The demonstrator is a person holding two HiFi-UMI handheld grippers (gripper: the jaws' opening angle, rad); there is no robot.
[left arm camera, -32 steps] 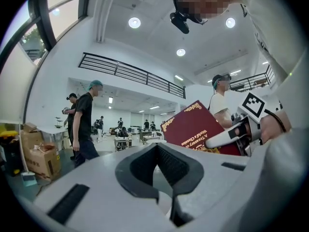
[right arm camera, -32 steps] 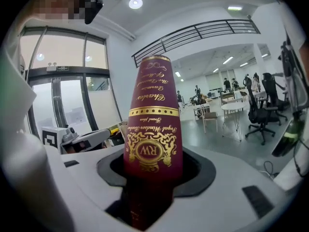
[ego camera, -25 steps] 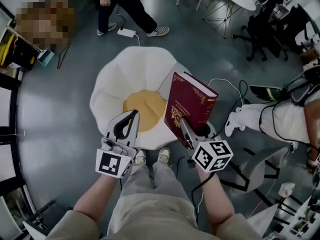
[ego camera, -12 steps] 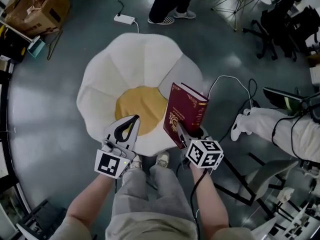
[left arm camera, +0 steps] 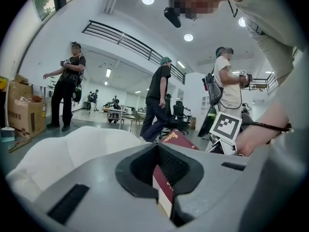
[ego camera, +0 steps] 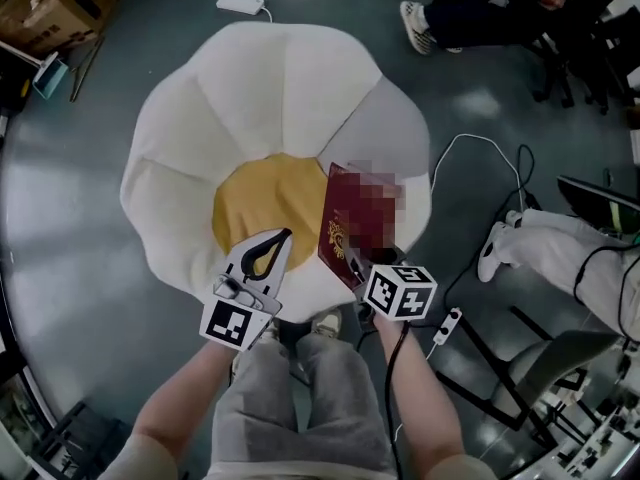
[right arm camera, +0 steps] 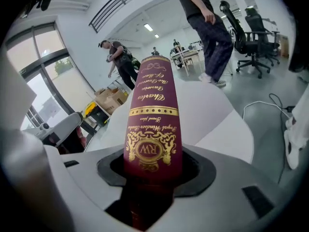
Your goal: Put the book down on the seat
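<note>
Grips the maroon book by its lower end in the right gripper, upright, spine toward that gripper's camera. Holds the left gripper at the book's 9 o'clock, jaws pressed together on nothing. Has brought the book in from the flower-shaped seat's rim a second ago to 3 o'clock of its yellow centre. Loses the upper cover to a mosaic patch; cannot tell whether book touches seat.
</note>
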